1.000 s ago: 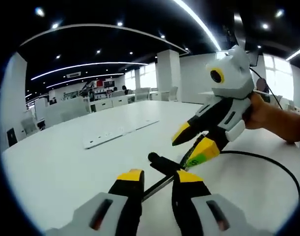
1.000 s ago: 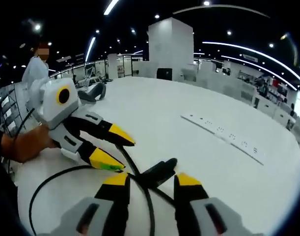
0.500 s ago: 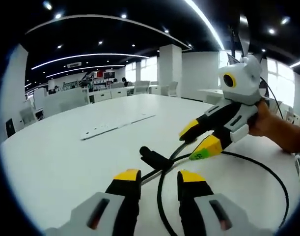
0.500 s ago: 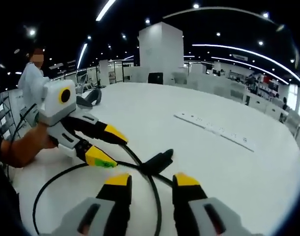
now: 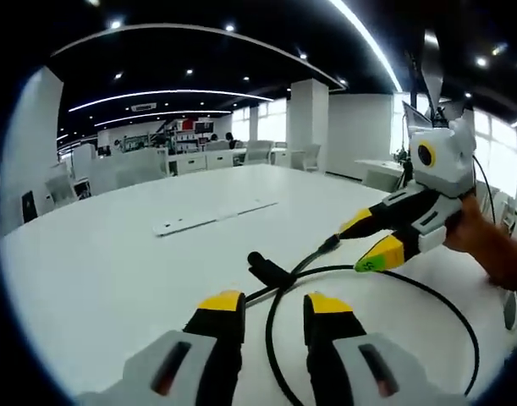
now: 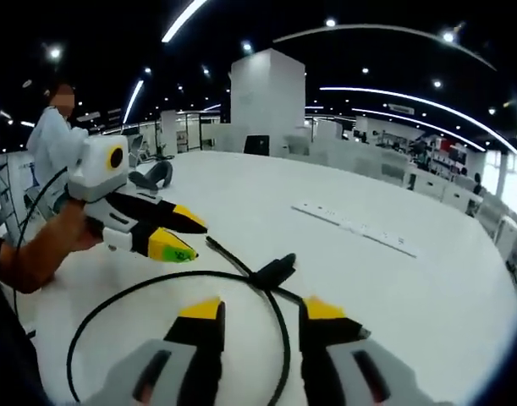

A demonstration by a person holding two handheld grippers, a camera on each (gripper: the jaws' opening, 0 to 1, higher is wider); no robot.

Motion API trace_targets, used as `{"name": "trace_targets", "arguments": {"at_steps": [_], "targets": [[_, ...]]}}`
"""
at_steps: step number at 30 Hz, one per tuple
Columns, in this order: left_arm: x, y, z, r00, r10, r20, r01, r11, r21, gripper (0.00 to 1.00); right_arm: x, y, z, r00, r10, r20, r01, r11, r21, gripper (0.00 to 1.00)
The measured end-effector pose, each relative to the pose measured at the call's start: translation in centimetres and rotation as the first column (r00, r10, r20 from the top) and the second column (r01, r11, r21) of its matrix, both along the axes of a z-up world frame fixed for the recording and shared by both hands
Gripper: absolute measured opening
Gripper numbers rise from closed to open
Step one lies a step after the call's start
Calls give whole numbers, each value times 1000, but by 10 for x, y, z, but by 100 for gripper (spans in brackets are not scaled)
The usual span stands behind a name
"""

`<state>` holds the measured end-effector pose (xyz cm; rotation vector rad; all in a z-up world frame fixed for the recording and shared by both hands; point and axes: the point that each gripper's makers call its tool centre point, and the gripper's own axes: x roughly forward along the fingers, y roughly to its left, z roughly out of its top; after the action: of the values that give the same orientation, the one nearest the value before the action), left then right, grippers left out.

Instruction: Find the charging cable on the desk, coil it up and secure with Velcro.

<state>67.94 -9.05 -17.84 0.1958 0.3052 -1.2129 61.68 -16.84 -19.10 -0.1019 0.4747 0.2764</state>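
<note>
A thin black charging cable (image 5: 427, 288) lies on the white desk (image 5: 97, 279) in one wide loop. A thicker black piece (image 5: 269, 271) sits where the loop crosses itself; I cannot tell if it is a plug or a Velcro strap. My left gripper (image 5: 273, 304) is open, low over the desk, with the cable running between its jaws. My right gripper (image 5: 368, 243) is open at the right, close to the cable's free end. In the right gripper view the cable loop (image 6: 140, 286) curves left, the right gripper (image 6: 260, 309) straddles it, and the left gripper (image 6: 190, 239) hangs open.
A long white power strip (image 5: 211, 218) lies flat farther across the desk, also the power strip (image 6: 351, 228) in the right gripper view. A dark headset-like object (image 6: 152, 178) rests near the desk's far edge. A person in white (image 6: 55, 144) stands behind it. Office desks fill the background.
The two grippers have drawn apart from each other. The cable loop has widened and settled flat on the desk. Both stay open.
</note>
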Motion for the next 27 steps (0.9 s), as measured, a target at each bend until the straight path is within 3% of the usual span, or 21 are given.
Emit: {"name": "trace_targets", "arguments": {"at_steps": [5,9,11,17,22,27], "targets": [[-4,10,12,999,38,11,-38,999,-15,27,-4,-3,10,999,-25,28,26,1000,-9,33],[-12,20,3,999,43,31,-44,999,30,28,-9,-1,10,999,-29,27,29,1000,2,33],[-17,22,3,999,35,38,-35,999,8,29,-11,-1,10,999,-31,29,31,1000,2,33],[-22,27,10,999,51,-13,-52,998,-42,28,-21,1,10,998,-37,41,37,999,-13,34],[-35,32,16,999,36,22,-35,998,-44,28,-34,6,9,999,-23,43,23,1000,-1,34],[-40,42,21,998,63,19,-62,996,-72,28,-51,11,8,998,-34,46,35,999,-7,36]]}}
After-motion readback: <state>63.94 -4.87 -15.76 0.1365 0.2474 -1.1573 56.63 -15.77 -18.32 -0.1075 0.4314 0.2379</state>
